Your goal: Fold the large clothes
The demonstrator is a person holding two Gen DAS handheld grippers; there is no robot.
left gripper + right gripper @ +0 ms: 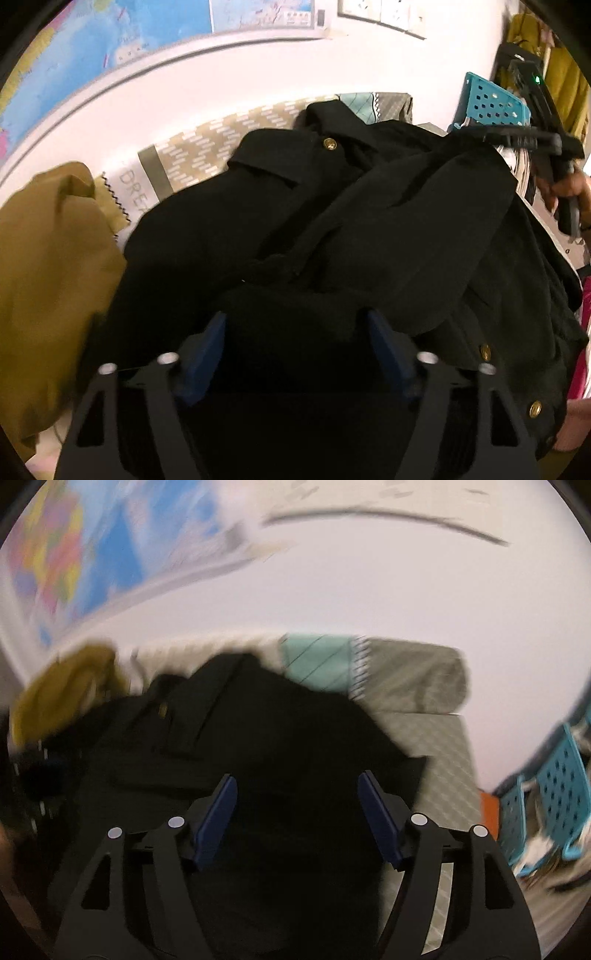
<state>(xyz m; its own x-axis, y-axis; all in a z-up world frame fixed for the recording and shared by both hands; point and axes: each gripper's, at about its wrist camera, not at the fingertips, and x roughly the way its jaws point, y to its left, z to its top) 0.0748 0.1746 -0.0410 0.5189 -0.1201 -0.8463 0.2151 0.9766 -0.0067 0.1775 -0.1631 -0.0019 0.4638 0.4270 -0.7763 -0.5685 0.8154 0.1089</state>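
Smoothing that rumpled black coat (pixel 332 229) comes first. Both claws, left (pixel 297 347) and right (pixel 297 812), hang open and empty, so I'd grab the 12 o'clock collar edge.

Left tongs (pixel 295 325) angled downward, jaws apart, gripping nothing. Right tongs (pixel 297 786) likewise parted; a hand (pixel 565 188) grips their handle.

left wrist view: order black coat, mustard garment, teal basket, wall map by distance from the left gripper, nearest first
1. black coat: right under the left gripper, between its open fingers.
2. mustard garment: beside the coat, at left.
3. teal basket: beyond the coat, far right.
4. wall map: on the back wall, top left.
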